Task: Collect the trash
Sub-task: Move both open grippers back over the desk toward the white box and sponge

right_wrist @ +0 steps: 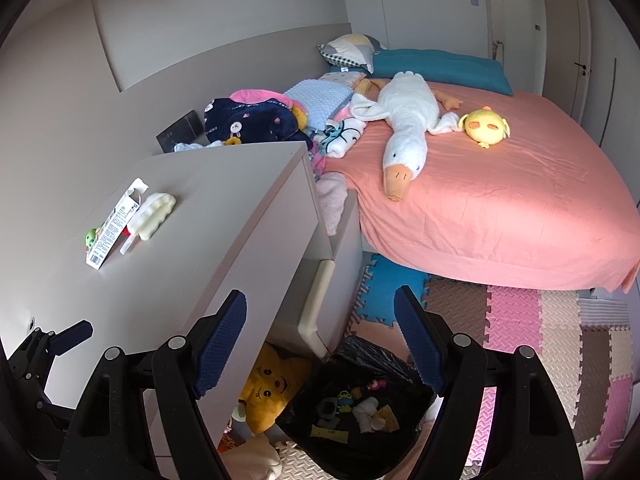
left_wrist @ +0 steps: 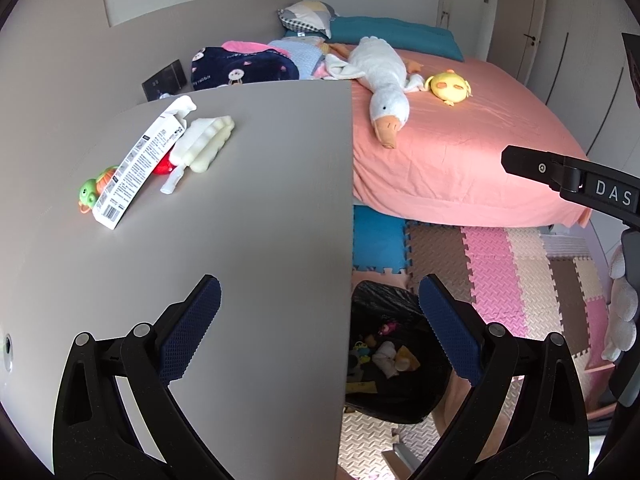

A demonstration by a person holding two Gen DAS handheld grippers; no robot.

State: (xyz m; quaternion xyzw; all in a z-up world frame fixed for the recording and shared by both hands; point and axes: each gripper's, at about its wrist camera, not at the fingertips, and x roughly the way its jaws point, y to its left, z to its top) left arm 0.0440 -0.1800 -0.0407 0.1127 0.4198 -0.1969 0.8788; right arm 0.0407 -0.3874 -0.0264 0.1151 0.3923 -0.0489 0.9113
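Bin (right_wrist: 360,412) at lower centre already holds scraps; a carton (left_wrist: 140,160) and foam piece (left_wrist: 206,142) wait upper left on the surface (left_wrist: 260,200). Left gripper (left_wrist: 320,332) and right gripper (right_wrist: 320,340) both spread, carrying nothing.

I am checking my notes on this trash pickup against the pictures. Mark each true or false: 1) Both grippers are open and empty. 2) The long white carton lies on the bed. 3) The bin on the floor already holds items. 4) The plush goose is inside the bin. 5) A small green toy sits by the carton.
1) True: the left gripper and right gripper are both open, holding nothing.
2) False: the white carton lies on the grey tabletop.
3) True: the black-lined bin holds several small items.
4) False: the plush goose lies on the pink bed.
5) True: the green toy is next to the carton.
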